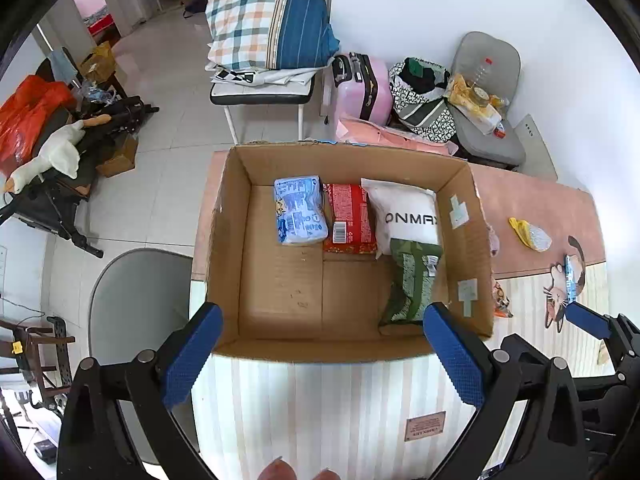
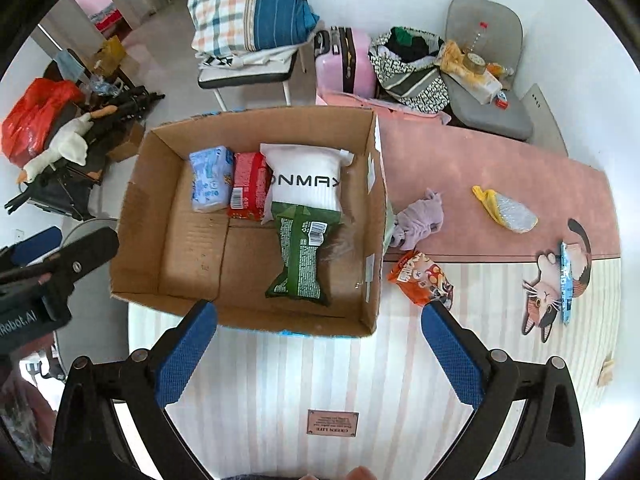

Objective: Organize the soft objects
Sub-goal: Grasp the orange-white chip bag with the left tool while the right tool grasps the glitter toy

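Observation:
An open cardboard box stands on the table. In it lie a light blue pack, a red pack, a white pillow pack and a green pack. On the table right of the box lie an orange snack bag, a lilac cloth, a yellow-and-silver sponge cloth and a thin blue packet. My left gripper is open and empty over the box's near wall. My right gripper is open and empty in front of the box.
The table has a pink and striped mat with a cat picture. A grey chair stands left of the table. Behind are a chair with a plaid pillow, a pink suitcase and another loaded chair.

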Demonstrator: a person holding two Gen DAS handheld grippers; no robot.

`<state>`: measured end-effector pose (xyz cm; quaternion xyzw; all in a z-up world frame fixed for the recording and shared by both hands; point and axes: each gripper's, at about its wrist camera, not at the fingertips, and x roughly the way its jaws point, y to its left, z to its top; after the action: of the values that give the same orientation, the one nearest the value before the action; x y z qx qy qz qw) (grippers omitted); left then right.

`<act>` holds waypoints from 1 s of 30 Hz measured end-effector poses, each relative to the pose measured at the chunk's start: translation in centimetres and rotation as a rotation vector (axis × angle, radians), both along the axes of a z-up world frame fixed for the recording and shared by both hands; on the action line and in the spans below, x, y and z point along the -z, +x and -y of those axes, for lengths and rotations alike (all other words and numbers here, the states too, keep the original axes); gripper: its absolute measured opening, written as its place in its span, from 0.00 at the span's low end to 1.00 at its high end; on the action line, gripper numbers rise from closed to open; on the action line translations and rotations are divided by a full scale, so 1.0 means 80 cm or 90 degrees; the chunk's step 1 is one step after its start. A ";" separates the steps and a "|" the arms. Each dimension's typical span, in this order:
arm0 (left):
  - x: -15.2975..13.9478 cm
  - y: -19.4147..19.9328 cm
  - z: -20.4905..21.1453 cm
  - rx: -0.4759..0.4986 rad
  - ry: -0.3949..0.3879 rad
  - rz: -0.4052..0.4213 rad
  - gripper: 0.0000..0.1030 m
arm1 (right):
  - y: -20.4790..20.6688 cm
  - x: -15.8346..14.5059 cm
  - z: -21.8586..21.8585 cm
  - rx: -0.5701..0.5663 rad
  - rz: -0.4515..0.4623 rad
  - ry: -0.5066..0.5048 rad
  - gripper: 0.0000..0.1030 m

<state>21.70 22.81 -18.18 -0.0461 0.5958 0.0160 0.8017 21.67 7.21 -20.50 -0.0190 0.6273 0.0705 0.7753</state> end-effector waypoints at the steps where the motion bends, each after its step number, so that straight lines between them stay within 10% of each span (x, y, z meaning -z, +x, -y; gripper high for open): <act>1: -0.004 -0.004 0.002 -0.002 -0.002 0.003 1.00 | -0.004 -0.005 0.003 -0.001 0.003 0.004 1.00; 10: -0.036 -0.027 0.076 0.030 0.010 0.029 1.00 | -0.026 -0.037 0.087 0.054 0.022 0.064 1.00; 15: -0.024 -0.009 0.173 0.060 -0.076 -0.003 1.00 | -0.033 -0.045 0.205 0.153 0.033 0.044 1.00; 20: 0.046 0.039 0.294 0.101 -0.145 -0.119 1.00 | -0.031 -0.029 0.335 0.248 0.015 0.020 1.00; 30: 0.219 0.114 0.395 0.021 -0.104 -0.314 0.98 | -0.020 0.060 0.535 0.332 -0.056 -0.028 1.00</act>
<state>30.82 -8.83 -35.71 -0.0956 0.7734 -0.0348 0.6258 20.06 -35.62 -25.29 0.1292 0.6456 -0.1446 0.7387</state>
